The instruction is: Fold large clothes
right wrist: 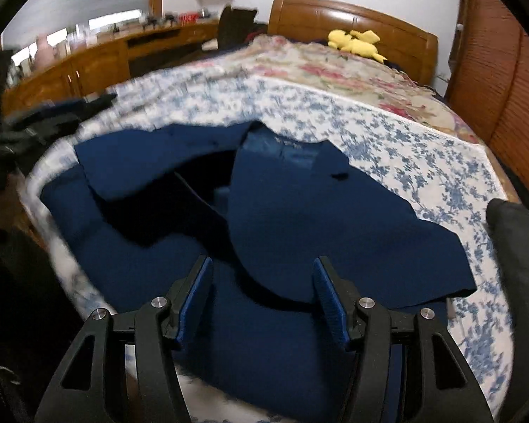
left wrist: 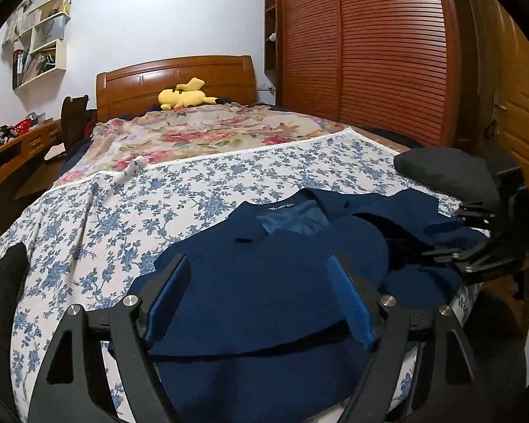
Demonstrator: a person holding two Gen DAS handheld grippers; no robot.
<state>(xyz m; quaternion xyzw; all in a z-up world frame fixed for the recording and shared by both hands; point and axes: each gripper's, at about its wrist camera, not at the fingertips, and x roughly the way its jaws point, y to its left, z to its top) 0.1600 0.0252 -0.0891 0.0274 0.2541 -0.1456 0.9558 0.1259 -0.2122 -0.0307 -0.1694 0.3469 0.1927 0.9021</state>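
Left wrist view: I'm hovering the left gripper [left wrist: 261, 278], jaws wide and gripping nothing, over the navy garment [left wrist: 264, 303] at 6 o'clock on the bed [left wrist: 88, 211]; right gripper [right wrist: 262, 296] is also gaping empty.

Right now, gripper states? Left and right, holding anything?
Left gripper: jaws open above the navy garment, gripping nothing.
Right gripper: jaws open over the same garment, gripping nothing.

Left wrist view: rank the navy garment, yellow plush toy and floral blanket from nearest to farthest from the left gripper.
1. Navy garment, directly under the left gripper.
2. Floral blanket, mid-bed beyond it.
3. Yellow plush toy, at the headboard.
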